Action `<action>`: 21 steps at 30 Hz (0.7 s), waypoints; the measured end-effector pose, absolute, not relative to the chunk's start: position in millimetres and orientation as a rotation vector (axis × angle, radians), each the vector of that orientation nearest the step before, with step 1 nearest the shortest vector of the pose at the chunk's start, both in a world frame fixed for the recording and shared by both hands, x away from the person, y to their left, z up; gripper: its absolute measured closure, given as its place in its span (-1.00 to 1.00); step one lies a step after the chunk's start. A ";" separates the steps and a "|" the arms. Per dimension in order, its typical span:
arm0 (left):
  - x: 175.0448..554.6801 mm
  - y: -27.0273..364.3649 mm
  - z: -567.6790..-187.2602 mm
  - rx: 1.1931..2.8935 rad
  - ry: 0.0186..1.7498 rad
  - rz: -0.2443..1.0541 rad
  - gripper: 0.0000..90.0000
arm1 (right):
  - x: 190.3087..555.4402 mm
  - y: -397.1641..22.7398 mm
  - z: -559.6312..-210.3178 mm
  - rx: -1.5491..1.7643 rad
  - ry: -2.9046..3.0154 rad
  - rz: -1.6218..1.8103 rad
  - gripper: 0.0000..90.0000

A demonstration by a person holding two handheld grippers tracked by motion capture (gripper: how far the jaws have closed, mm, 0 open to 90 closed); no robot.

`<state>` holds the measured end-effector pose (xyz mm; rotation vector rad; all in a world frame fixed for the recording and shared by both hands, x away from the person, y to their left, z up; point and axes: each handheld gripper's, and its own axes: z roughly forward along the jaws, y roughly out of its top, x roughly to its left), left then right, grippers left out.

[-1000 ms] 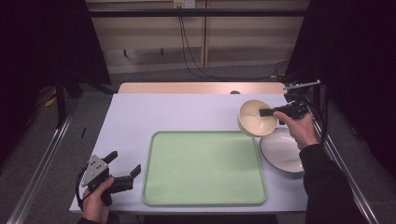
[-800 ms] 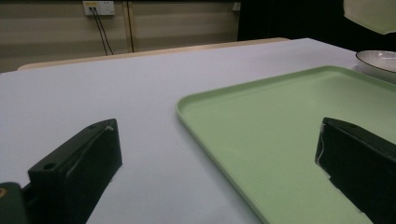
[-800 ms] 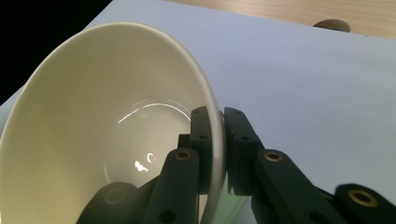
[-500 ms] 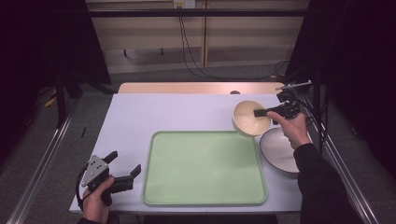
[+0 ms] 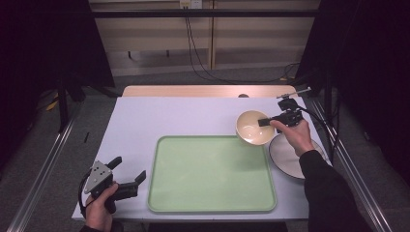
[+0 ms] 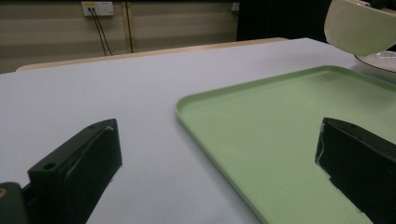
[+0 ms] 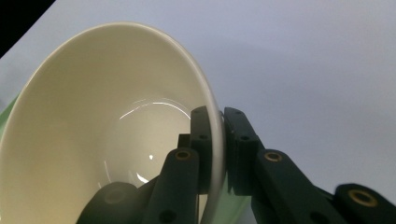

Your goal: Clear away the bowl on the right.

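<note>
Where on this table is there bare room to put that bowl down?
The whole green tray lies bare. So does the table behind it, and the strip between the tray and the left gripper. It is crowded at the right: the right gripper holds the bowl beside the plate.

Black 2-jaw tongs (image 5: 263,123) with brass-ringed screw holes, grey 3-cornered plate (image 5: 98,172), dark sleeve (image 5: 325,183).

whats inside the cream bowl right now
The bowl looks empty: the right gripper view shows bare glossy cream inside with light glints. The right gripper pinches its rim, one jaw inside. The lowest part of the inside is hidden behind that jaw's linkage.
</note>
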<state>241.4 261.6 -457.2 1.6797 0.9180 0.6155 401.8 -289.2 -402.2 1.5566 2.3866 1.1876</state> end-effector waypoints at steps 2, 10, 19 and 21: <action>241.5 261.4 -457.3 1.679 0.918 0.614 -0.99 | 403.0 -288.5 -405.7 1.561 2.399 1.173 0.85; 241.6 261.9 -457.3 1.680 0.912 0.607 -0.99 | 406.9 -282.8 -419.2 1.601 2.442 1.097 0.85; 241.6 261.9 -457.3 1.679 0.912 0.606 -0.99 | 410.0 -277.3 -430.8 1.593 2.475 1.041 0.85; 241.5 261.4 -457.4 1.681 0.916 0.606 -0.99 | 410.1 -276.5 -432.9 1.609 2.481 1.025 0.85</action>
